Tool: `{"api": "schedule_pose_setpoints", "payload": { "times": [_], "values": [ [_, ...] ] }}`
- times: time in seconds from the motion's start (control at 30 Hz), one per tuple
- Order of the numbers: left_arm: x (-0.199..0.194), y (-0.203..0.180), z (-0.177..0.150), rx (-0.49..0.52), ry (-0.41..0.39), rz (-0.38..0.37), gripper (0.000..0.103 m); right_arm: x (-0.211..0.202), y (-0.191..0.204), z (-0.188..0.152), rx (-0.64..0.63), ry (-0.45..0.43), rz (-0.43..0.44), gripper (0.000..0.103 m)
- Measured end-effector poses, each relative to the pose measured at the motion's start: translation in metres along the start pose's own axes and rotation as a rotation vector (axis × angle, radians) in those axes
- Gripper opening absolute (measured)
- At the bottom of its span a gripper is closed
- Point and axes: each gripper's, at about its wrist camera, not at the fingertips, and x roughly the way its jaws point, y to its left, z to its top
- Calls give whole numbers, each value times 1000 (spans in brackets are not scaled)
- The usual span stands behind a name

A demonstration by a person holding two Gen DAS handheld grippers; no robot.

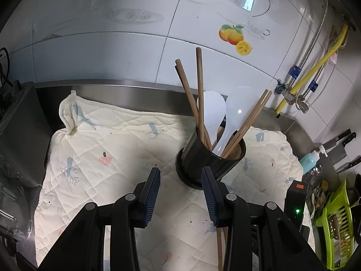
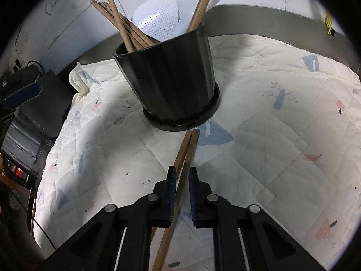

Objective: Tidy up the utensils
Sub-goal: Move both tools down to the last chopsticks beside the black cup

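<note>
A black utensil holder (image 1: 209, 158) stands on a quilted cloth (image 1: 108, 158) and holds several wooden chopsticks (image 1: 191, 97), a white rice paddle (image 1: 213, 113) and a white spoon (image 1: 239, 110). My left gripper (image 1: 180, 176) is open and empty, just in front of the holder. In the right wrist view the holder (image 2: 173, 76) stands ahead. My right gripper (image 2: 181, 176) has its fingers close around a pair of wooden chopsticks (image 2: 182, 162), whose tips point at the holder's base. The same pair shows in the left wrist view (image 1: 220, 246).
A steel counter rim (image 1: 135, 90) and tiled wall lie behind the cloth. A dark appliance (image 1: 18, 135) stands at the left. At the right are a green dish rack (image 1: 334, 221), a blue soap bottle (image 1: 310, 160), knives (image 1: 340, 144) and pipes.
</note>
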Motion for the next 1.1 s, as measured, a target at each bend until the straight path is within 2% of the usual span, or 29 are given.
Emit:
{"api": "schedule_pose_setpoints", "payload": {
  "times": [0.63,0.73,0.87,1.1],
  "values": [
    [13,6,-6,-5,33,2,41,23,3,13,-44,29,-112,13],
    [15,6,-5,-13,36,2,41,24,3,13,-39,34,-106,13],
    [17,5,-6,-12,38,2,41,27,8,14,-83,59,-128,13],
    [20,4,-9,-5,46,2,41,32,16,16,-135,54,-165,13]
  ]
}}
